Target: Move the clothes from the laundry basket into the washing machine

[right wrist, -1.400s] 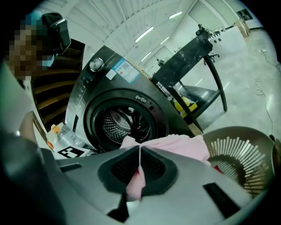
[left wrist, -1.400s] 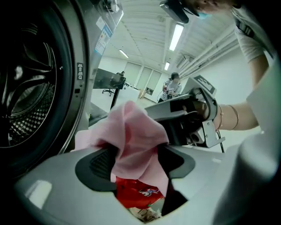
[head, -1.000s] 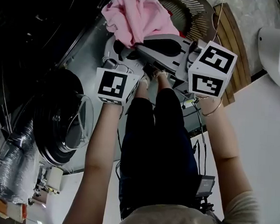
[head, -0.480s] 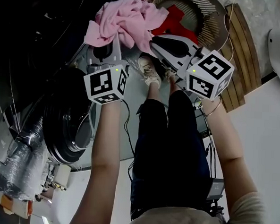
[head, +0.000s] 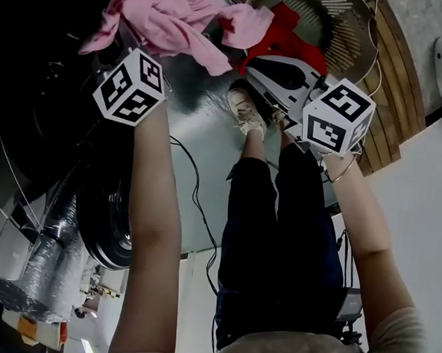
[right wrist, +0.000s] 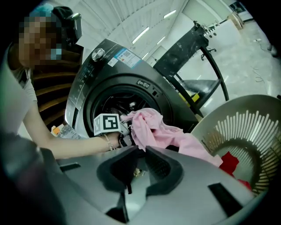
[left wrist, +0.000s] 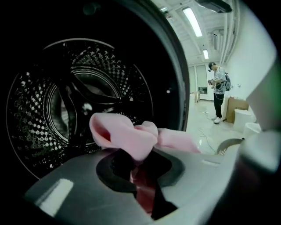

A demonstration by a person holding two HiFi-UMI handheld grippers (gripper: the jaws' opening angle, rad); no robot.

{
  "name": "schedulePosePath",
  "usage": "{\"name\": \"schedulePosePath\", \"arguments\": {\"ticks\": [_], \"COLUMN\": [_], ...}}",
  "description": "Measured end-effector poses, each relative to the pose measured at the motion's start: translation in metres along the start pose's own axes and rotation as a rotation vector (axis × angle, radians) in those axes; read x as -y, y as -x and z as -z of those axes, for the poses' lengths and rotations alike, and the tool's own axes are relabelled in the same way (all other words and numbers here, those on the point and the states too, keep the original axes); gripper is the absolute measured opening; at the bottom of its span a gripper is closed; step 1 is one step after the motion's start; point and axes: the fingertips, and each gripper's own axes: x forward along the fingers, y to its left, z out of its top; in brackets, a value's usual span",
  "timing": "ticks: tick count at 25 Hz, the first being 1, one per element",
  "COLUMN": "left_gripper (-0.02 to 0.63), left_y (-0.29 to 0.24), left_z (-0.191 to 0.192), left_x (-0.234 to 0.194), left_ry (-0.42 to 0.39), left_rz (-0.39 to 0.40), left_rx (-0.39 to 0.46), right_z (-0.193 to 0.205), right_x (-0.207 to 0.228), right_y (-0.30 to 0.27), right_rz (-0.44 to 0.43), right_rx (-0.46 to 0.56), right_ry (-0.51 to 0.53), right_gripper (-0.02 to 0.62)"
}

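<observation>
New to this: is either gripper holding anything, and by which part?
The left gripper, jaws just closed, pinches the pink garment by a bunched fold; the right gripper is shut, empty.

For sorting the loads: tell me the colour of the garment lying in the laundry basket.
The garment is red, clearest in the right gripper view.

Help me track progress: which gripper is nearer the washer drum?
Left. The left gripper, jaws just closed on the pink garment, is at the mouth of the drum; the right gripper, shut and empty, sits back by the laundry basket.
</observation>
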Motion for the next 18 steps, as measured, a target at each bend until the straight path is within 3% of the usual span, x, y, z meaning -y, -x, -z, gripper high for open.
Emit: {"name": "schedulePosePath", "arguments": {"ticks": [6,9,12,15,18], "left_gripper": [0.067,0.079,0.267,0.290,0.290], "left_y": [-0.028,-0.051,-0.069,-0.042,-0.007], "left_z": [-0.034,-0.020,0.011,0.007,0.001], "left_x": [-0.031,-0.041,-0.051,-0.072,-0.058], "left_ry": [-0.011,0.096,0.235,0.280,0.247], "left_rz": [-0.040,-0.063,-0.101,-0.206,-0.148], "left_rx": [0.065,0.037,-0.089,-0.076,-0.034], "right_z": [-0.001,0.008,0.018,0.026,0.034], "right_x": [0.002,0.004,0.008,0.002,-0.009], "right_y": [-0.004,-0.003,-0.005,-0.006,-0.007], "right_rz": [-0.010,-0.008,-0.006,-0.004,-0.010], "right_rx": [0.013,0.005,0.000,0.010,0.008], "right_ry": [-0.033,-0.043,-0.057,-0.088,-0.111], "right_gripper": [0.014,0.014,0.014,0.014,0.014]}}
